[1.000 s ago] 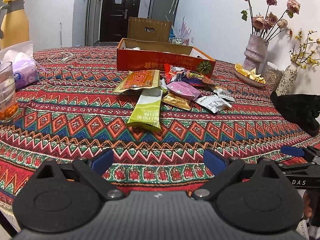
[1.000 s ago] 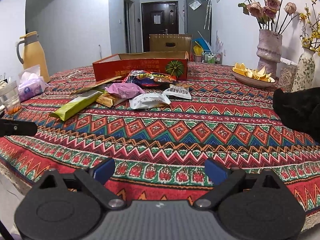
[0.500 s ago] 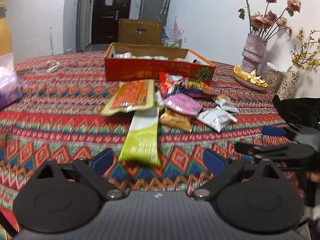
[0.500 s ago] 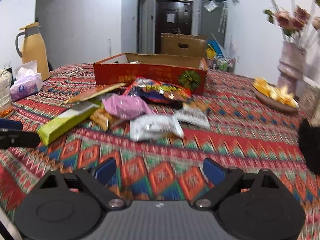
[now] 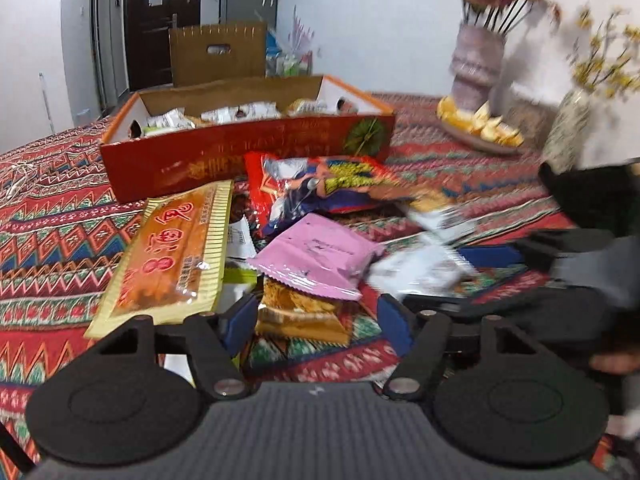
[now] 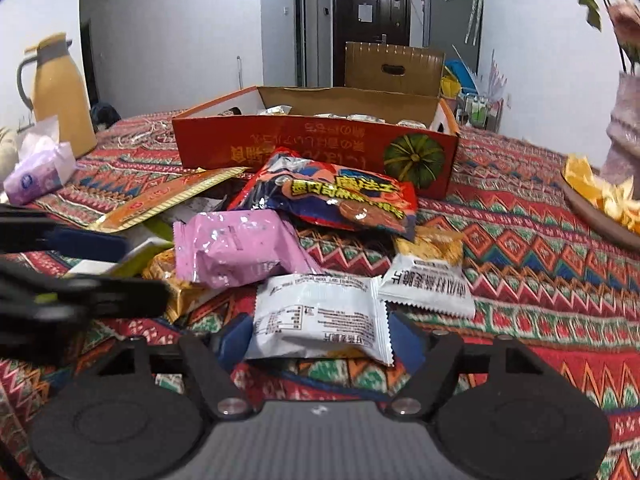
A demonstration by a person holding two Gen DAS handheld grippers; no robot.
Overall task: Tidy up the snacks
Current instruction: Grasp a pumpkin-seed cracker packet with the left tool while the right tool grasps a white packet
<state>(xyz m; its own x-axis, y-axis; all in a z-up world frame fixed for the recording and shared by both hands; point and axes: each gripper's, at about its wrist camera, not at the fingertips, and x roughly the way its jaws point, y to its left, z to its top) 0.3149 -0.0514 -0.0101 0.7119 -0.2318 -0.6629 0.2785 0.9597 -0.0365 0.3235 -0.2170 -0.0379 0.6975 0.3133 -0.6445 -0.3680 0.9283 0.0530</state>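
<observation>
Bright wrappers on your zigzag cloth

You see a red, orange and teal zigzag tablecloth [image 6: 520, 240], a pink packet [image 6: 236, 252], a white packet [image 6: 320, 312] printed black, an orange-gold packet [image 5: 172, 256], and a red box [image 6: 320, 148] bearing a green pumpkin.

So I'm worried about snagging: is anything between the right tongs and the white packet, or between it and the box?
Nothing blocks the right tongs; the white foil snack packet lies between their open jaws. Toward the red cardboard box, a pink packet and red-blue bag lie between.
</observation>
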